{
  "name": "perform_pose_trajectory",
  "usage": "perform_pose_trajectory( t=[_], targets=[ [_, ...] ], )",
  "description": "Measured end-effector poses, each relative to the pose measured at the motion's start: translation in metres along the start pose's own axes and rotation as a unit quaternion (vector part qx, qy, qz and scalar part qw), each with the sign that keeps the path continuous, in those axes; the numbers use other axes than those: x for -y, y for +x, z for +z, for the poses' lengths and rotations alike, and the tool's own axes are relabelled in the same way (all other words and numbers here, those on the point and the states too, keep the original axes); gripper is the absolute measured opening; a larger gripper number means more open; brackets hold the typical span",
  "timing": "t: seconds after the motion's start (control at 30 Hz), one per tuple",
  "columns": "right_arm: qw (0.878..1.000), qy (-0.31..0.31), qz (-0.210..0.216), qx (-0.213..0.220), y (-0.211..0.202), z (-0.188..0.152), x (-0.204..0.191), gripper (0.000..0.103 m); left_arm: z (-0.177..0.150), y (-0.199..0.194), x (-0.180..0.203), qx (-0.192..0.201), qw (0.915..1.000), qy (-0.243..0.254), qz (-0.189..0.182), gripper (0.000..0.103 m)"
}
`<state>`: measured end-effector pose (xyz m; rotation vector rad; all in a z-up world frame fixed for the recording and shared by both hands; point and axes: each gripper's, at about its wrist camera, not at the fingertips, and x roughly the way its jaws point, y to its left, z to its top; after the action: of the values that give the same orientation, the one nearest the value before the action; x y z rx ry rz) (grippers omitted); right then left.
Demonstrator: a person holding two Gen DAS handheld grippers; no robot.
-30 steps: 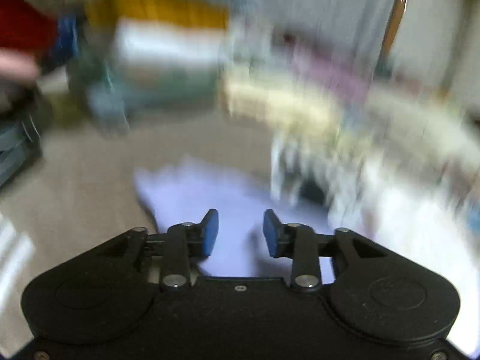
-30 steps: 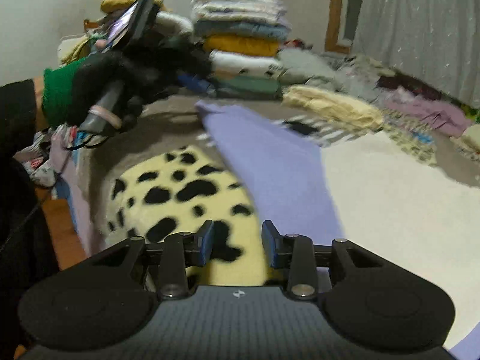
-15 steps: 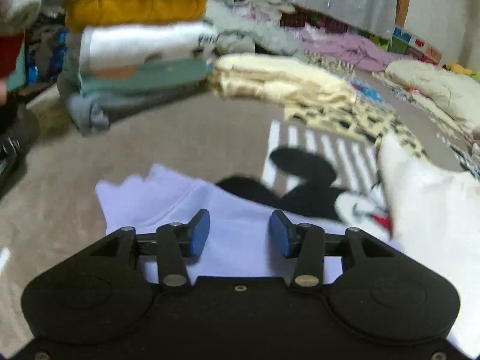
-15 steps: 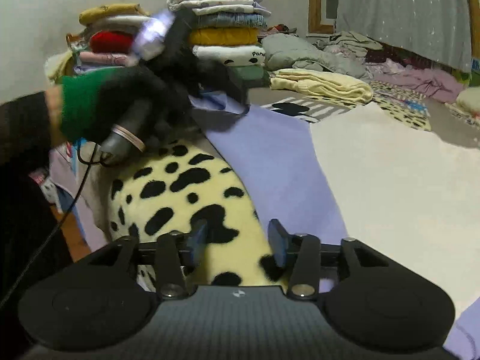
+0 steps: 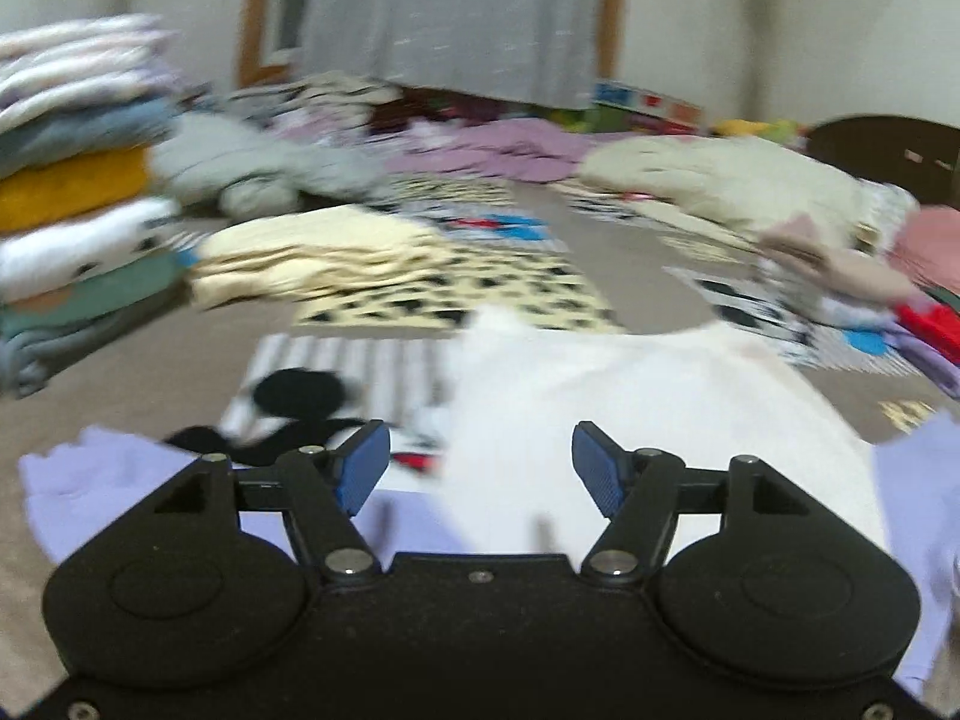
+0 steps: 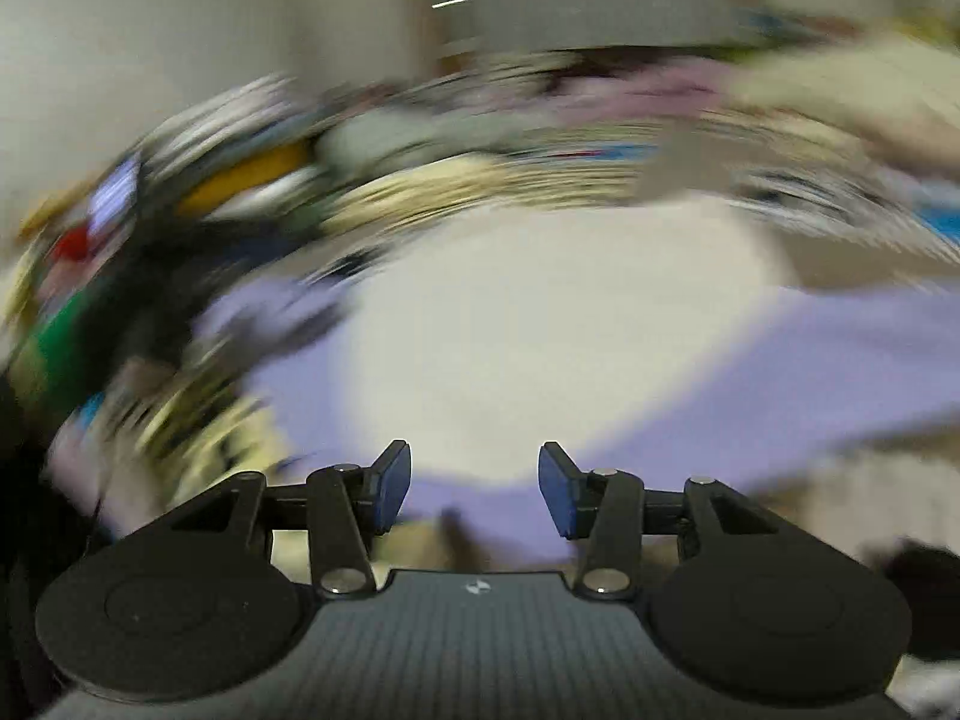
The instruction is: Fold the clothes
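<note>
Over the white garment [image 5: 630, 396] and lavender cloth [image 6: 780, 360], the left gripper [image 5: 480, 471] and right gripper [image 6: 474, 489] hover spread wide and empty, so a blurred, hasty pinch risks catching both layers at once.

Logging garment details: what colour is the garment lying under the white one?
Lavender garment, clearest in the left wrist view, beneath the white garment.

Matte black plastic on the left gripper [image 5: 480, 468], slightly grainy, with shiny metal pivot pins and blue textured rubbery-looking pads [image 5: 363, 471]. Same deal on the right gripper [image 6: 474, 492], except a finely ribbed grey body. Soft matte cloth everywhere: white garment [image 5: 630, 396], smooth lavender garment [image 5: 90, 480], fluffy-looking folded stack [image 5: 72, 192]. Flat taupe fabric for the bed cover [image 5: 150, 348]. Brown wood, a bit glossy, on the door frame [image 5: 252, 12]. Right view too blurred for finer texture.
</note>
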<state>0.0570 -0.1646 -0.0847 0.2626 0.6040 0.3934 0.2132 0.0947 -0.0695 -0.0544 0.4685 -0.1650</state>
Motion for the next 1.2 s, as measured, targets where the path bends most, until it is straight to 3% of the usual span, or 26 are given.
perform_pose_trajectory(
  t=[0.1,0.2,0.3,0.37,0.47,0.57,0.7,0.93,1.03,1.2],
  targets=[
    [0.986,0.146,-0.054,0.055,-0.023,0.012,0.074,0.048,-0.007,-0.003,0.042,-0.002,0.9986,0.026,-0.047,0.067],
    [0.966,0.227,-0.092,0.083,-0.037,0.015,0.128,0.050,-0.018,-0.004,0.087,0.000,0.9942,0.062,-0.088,0.061],
    [0.957,0.247,-0.120,0.093,-0.042,0.018,0.162,0.050,-0.025,0.000,0.130,-0.010,0.9882,0.094,-0.120,0.044],
    [0.956,0.241,-0.134,0.099,-0.045,0.019,0.175,0.050,-0.025,0.007,0.152,-0.020,0.9844,0.100,-0.143,0.043],
    [0.956,0.249,-0.115,0.101,-0.041,0.013,0.180,0.050,-0.021,0.025,0.180,-0.039,0.9797,0.091,-0.174,0.037],
    [0.955,0.271,-0.077,0.089,-0.032,0.002,0.175,0.050,-0.022,0.044,0.204,-0.062,0.9767,0.098,-0.180,0.036],
    [0.963,0.262,-0.034,0.060,-0.018,-0.013,0.151,0.050,-0.031,0.086,0.220,-0.160,0.9610,0.120,-0.190,0.043],
    [0.971,0.234,0.024,0.034,-0.010,-0.018,0.127,0.050,0.019,0.095,0.183,-0.133,0.9716,-0.009,-0.195,0.045],
    [0.975,0.215,0.041,0.027,-0.001,-0.013,0.120,0.050,0.032,0.109,0.186,-0.135,0.9764,-0.029,-0.167,0.046],
    [0.973,0.224,0.046,0.033,0.006,-0.006,0.119,0.049,0.051,0.148,0.202,-0.161,0.9749,-0.063,-0.140,0.046]
  ],
)
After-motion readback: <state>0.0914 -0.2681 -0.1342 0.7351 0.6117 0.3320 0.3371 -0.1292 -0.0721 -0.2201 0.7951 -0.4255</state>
